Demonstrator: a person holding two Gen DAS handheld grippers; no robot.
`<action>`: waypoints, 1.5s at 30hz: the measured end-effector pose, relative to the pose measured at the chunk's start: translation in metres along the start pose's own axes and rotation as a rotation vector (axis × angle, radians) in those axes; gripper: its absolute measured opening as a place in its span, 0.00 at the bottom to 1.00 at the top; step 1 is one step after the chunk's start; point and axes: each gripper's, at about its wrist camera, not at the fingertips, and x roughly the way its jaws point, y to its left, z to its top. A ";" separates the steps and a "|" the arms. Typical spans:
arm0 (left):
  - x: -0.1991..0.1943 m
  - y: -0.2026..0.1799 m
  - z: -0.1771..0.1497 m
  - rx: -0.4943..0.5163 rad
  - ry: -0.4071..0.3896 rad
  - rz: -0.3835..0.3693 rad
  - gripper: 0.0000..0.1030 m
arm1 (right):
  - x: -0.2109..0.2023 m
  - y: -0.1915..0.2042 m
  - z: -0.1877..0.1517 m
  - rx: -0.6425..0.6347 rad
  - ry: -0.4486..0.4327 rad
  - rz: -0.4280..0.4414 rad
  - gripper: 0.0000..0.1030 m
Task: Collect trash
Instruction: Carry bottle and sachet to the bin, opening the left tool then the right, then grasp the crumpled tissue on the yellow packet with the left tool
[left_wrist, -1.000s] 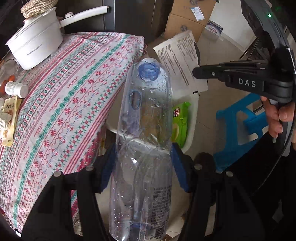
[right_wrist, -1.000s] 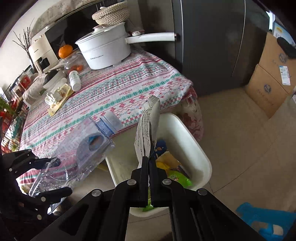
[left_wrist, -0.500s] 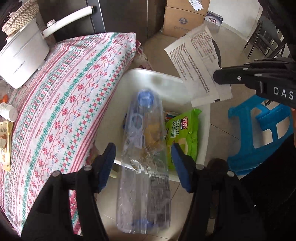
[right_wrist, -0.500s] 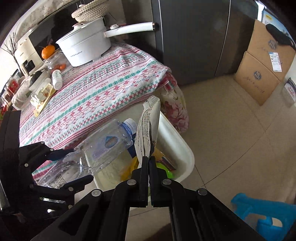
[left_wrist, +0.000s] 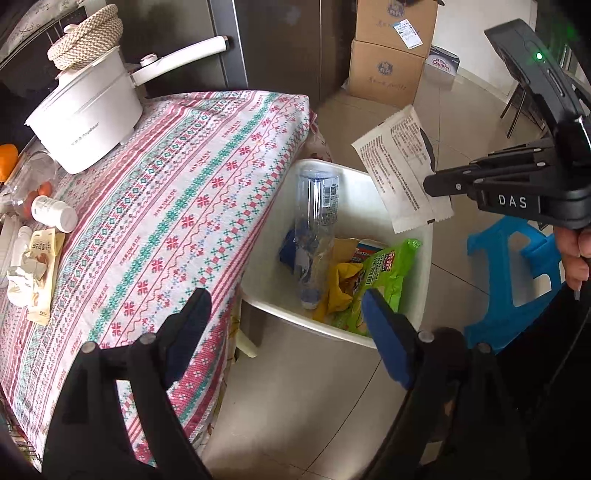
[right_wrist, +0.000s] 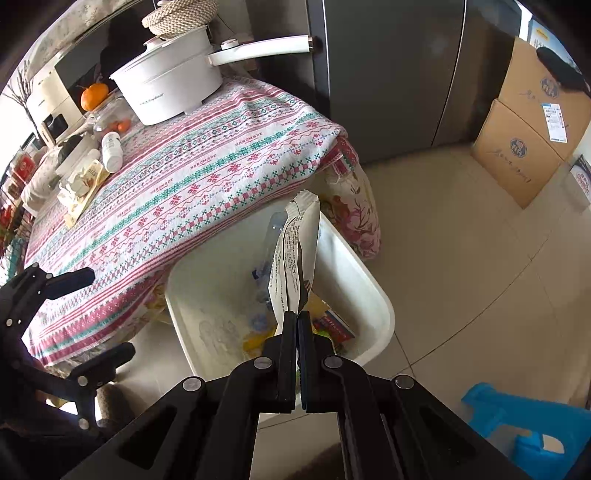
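Beside table edge (left_wrist: 258, 221), white bin (left_wrist: 424, 280)

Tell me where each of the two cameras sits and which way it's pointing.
Left wrist: on the left claw, aimed steeply down past the table edge into the white bin, where the plastic bottle lies; its own jaws are opening, with nothing between them. The right claw and a hand show at the right.
Right wrist: on the right claw, aimed down over the same bin, shut on a printed wrapper; the left claw shows at the left.
Shared: bin, bottle, wrapper, tablecloth, white pot, blue stool.
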 end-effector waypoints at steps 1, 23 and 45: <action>-0.002 0.003 -0.004 -0.011 0.000 0.008 0.82 | 0.002 0.002 0.000 -0.003 0.008 -0.001 0.02; -0.027 0.050 -0.043 -0.100 -0.020 0.094 0.88 | 0.022 0.049 0.010 -0.042 0.067 0.050 0.54; -0.035 0.161 -0.050 -0.328 -0.036 0.253 0.88 | 0.023 0.099 0.044 -0.062 -0.007 0.066 0.71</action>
